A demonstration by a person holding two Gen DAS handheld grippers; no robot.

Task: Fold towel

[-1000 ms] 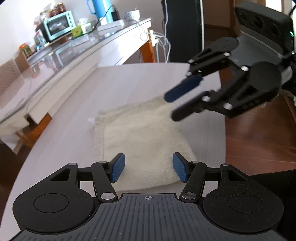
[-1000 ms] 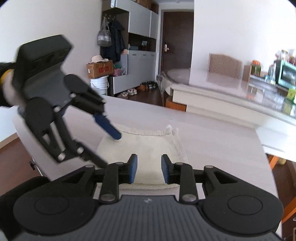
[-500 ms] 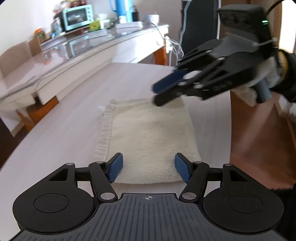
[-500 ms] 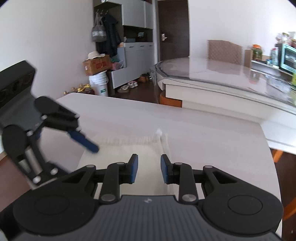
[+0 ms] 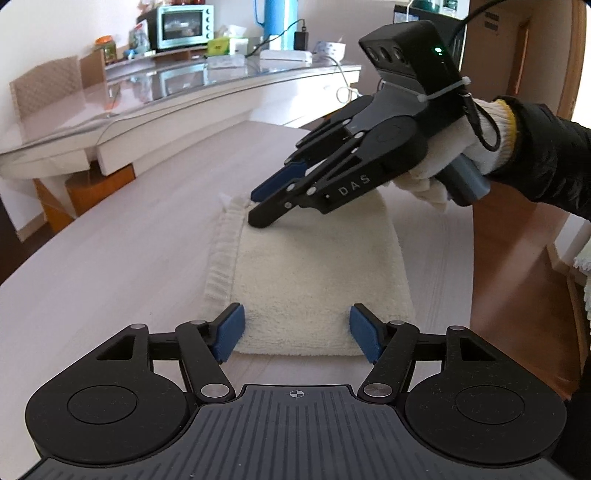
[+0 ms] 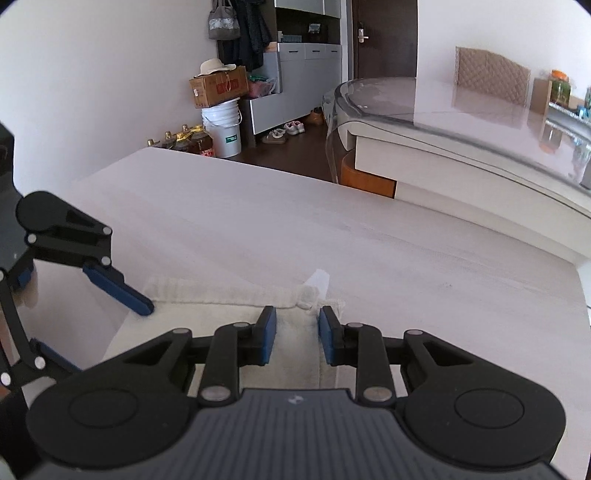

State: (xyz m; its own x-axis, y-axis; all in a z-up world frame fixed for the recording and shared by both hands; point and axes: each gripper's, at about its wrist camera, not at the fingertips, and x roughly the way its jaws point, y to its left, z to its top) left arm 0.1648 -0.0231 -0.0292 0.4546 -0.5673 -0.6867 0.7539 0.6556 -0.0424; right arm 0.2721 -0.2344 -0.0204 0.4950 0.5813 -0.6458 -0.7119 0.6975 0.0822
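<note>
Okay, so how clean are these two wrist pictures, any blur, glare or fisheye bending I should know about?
Left wrist view: sharp; the right gripper and towel are crisp, the table edge bows and the corners go dark. Right wrist view: also sharp, softer at the rim; the glass tabletop carries bright reflections, and the towel's near part is hidden by the gripper body.

A pale wood-grain tabletop (image 6: 332, 229) fills the foreground, lit by soft daylight. Beyond it stands a glass-topped dining table (image 6: 461, 122) with a quilted beige chair (image 6: 491, 75). A teal toaster oven (image 5: 183, 25) sits on a far counter. White walls (image 6: 92, 74) meet a dark wooden floor (image 6: 291, 153), where a white bucket (image 6: 223, 127), a cardboard box (image 6: 218, 86) and shoes (image 6: 284, 131) lie near grey cabinets (image 6: 306, 74) and a dark door (image 6: 384, 37).
</note>
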